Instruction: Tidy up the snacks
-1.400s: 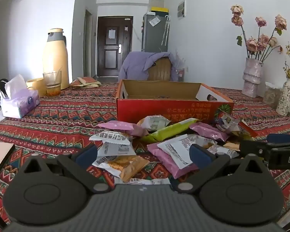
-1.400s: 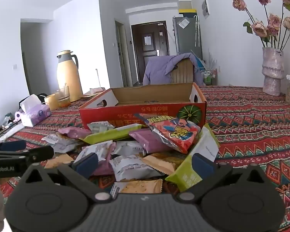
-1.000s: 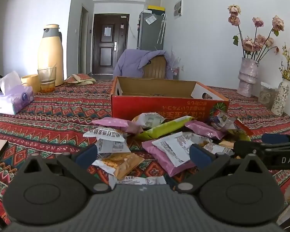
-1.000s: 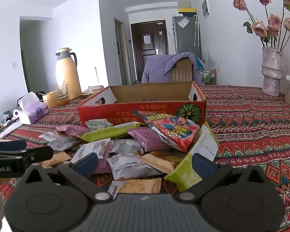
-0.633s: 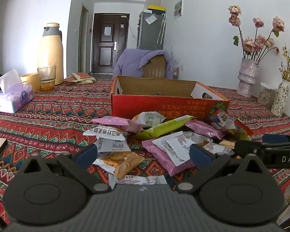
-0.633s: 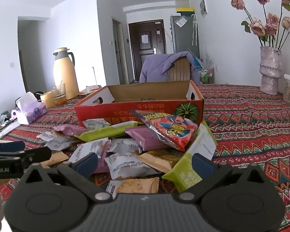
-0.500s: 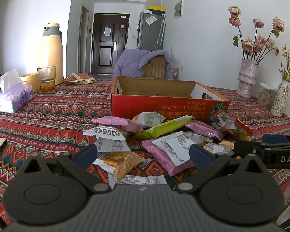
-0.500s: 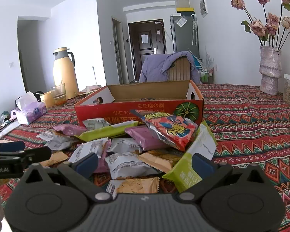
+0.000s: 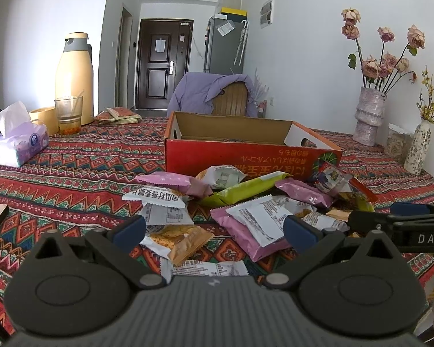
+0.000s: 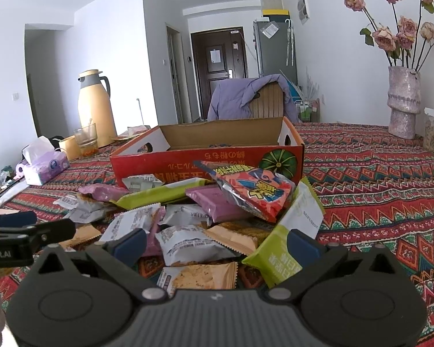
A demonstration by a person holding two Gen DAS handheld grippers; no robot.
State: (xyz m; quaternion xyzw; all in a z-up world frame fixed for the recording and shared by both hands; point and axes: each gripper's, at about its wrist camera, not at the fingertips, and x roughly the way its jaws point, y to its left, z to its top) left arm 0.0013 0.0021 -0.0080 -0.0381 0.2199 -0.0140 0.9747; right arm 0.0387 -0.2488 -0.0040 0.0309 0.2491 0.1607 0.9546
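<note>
A pile of snack packets lies on the patterned tablecloth in front of an open red cardboard box (image 9: 246,156) (image 10: 205,159). In the pile are a pink packet (image 9: 243,225), an orange biscuit packet (image 9: 185,240), a long green bar (image 10: 159,195), a red foil bag (image 10: 254,188) and a green-and-white packet (image 10: 286,248). My left gripper (image 9: 214,232) is open and empty just short of the pile. My right gripper (image 10: 215,244) is open and empty over the near packets. Each gripper shows at the edge of the other's view.
A tissue box (image 9: 17,144), a glass (image 9: 68,110), a cup and a yellow thermos (image 9: 73,78) stand at the back left. Vases with dried flowers (image 9: 369,121) and a jar stand at the right. A chair draped in purple cloth (image 9: 217,95) is behind the box.
Both grippers have drifted slightly and stay open. The left view first dropped and shifted a little, then held still. The snacks have not moved.
</note>
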